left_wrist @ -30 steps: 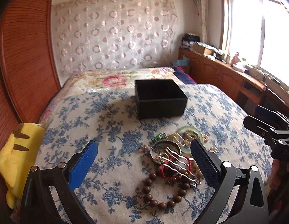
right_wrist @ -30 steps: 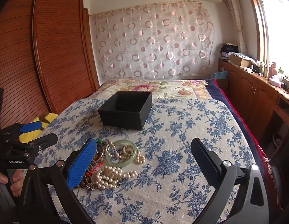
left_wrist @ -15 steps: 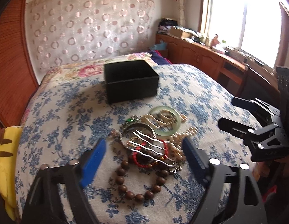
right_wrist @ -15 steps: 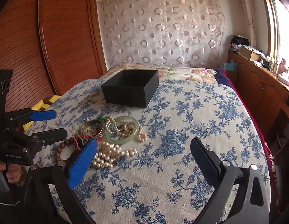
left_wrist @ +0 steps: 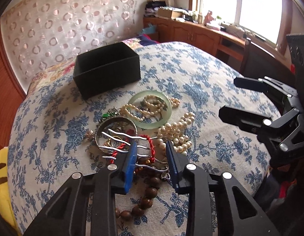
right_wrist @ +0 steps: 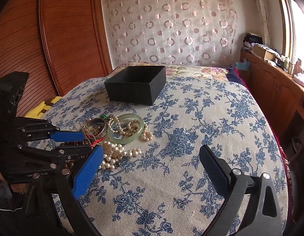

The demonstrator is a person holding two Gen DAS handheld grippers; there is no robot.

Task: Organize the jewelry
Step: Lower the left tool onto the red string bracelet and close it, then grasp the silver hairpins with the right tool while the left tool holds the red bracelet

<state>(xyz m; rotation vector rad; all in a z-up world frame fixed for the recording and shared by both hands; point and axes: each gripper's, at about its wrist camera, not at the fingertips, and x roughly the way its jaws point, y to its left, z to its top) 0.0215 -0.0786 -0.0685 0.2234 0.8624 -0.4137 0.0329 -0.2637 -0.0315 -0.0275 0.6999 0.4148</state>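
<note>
A pile of jewelry lies on the blue-flowered bedspread: a jade bangle, pearl strands, a silver bangle, a wavy silver hair comb, a red cord and brown wooden beads. My left gripper has its jaws closed in around the comb's base and the red cord; it also shows in the right wrist view. My right gripper is open and empty, right of the pile. An open black box stands behind the pile.
A yellow plush toy lies at the bed's left edge. A wooden wardrobe stands on the left, a wooden cabinet under the window on the right. A patterned curtain hangs behind the bed.
My left gripper has moved forward and down onto the pile, and its jaws have closed from wide open to narrow around the comb. My right gripper has shifted slightly and stayed open.
</note>
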